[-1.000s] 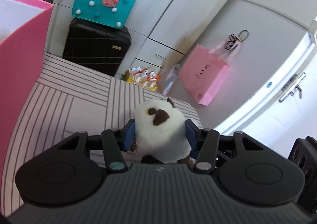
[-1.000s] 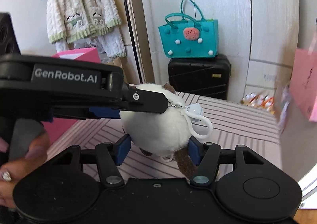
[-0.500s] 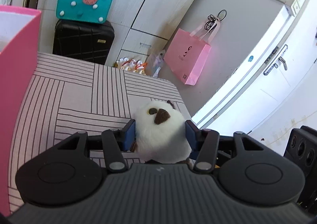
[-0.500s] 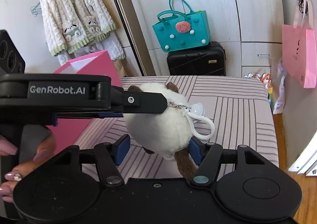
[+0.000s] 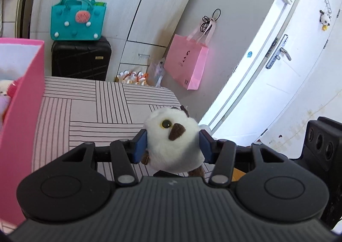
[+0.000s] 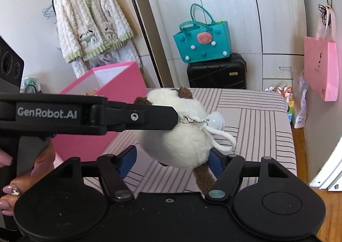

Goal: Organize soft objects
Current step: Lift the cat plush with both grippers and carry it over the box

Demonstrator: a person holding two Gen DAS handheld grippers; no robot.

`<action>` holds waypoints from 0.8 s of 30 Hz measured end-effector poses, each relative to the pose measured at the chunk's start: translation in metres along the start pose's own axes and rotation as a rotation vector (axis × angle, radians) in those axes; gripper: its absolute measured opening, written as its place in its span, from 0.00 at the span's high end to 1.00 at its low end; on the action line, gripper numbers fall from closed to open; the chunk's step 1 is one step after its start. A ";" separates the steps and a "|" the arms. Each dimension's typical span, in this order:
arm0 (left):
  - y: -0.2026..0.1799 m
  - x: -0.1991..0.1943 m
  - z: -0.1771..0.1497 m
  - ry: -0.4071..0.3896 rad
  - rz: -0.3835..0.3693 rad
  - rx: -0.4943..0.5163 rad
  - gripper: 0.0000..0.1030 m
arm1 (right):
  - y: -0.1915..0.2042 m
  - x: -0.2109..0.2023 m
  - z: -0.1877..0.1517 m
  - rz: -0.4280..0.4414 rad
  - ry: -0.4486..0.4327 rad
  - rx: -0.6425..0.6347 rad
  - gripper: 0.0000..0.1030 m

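Pinching the plush toy [image 5: 173, 141] across its round body above the striped bench [image 5: 89, 109], the left claw [image 5: 173, 145] holds it beside the pink box [image 5: 23, 101]. The right claw [image 6: 173, 159] is opening, its pads clear of the fur. The toy looks light and squashy, so grip the body, not the key-ring loop [image 6: 224, 141].

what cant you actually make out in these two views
- Pink box contents, left wrist view: cut off by the left edge and hidden by its wall; only bits of soft items show.
- Plush toy underside, both views: hidden by the tongs' bodies.
- Print on the pink paper bag, both views: too small.
- The far side of the left tongs, right wrist view: hidden behind the toy.
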State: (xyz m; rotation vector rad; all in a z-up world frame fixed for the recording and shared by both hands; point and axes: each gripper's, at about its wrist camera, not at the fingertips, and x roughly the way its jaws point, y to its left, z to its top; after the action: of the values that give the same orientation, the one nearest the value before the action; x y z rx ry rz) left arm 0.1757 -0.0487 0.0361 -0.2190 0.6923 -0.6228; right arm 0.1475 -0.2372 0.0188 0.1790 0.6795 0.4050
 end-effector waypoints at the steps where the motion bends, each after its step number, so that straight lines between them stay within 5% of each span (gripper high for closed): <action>1: -0.001 -0.004 0.001 -0.006 0.001 0.004 0.51 | 0.004 -0.002 0.000 0.003 -0.002 -0.007 0.27; 12: 0.003 -0.058 -0.001 -0.075 0.022 0.046 0.50 | 0.054 -0.019 0.007 0.033 -0.051 -0.117 0.18; 24: 0.050 -0.113 0.002 -0.091 0.038 -0.036 0.50 | 0.103 -0.013 0.024 0.139 -0.099 -0.214 0.18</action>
State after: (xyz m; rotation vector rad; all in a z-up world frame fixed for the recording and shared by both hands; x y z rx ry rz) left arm 0.1323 0.0594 0.0776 -0.2650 0.6191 -0.5608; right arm 0.1221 -0.1494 0.0744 0.0430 0.5241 0.5948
